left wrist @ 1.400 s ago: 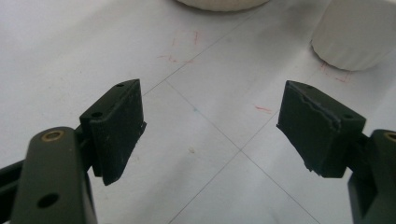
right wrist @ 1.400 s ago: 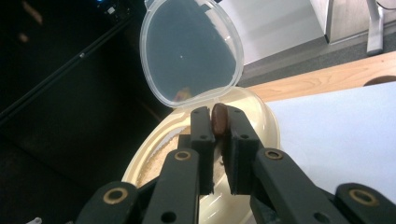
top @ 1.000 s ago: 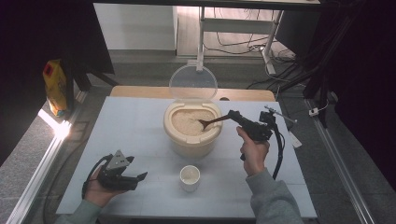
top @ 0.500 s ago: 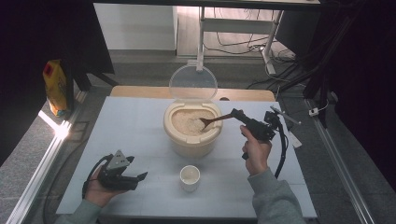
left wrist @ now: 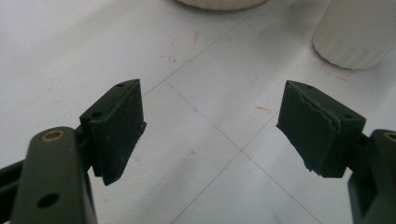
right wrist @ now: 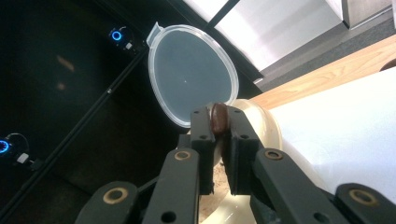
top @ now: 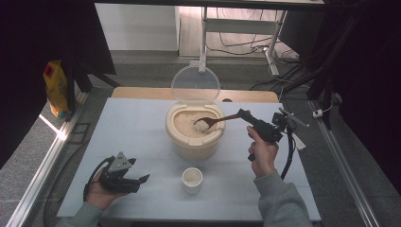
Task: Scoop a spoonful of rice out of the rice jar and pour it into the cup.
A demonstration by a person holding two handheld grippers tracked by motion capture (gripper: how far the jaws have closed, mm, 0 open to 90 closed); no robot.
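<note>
- The spoon (top: 218, 120) is clamped by its handle in the right gripper (top: 246, 115), with a heap of rice (top: 201, 125) on its bowl over the tub (top: 194, 130) at the desk's middle.
- Rice may be spilled onto the desk if the spoon is tilted on the way to the cup (top: 192, 179), near the front edge.
- The handle could slip or twist between the jaws.
- The left gripper (left wrist: 210, 123) is held open and empty near the front left corner.

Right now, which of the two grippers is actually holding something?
The right gripper, shut on the wooden spoon of rice over the rice container. The left gripper rests open on the table.
</note>
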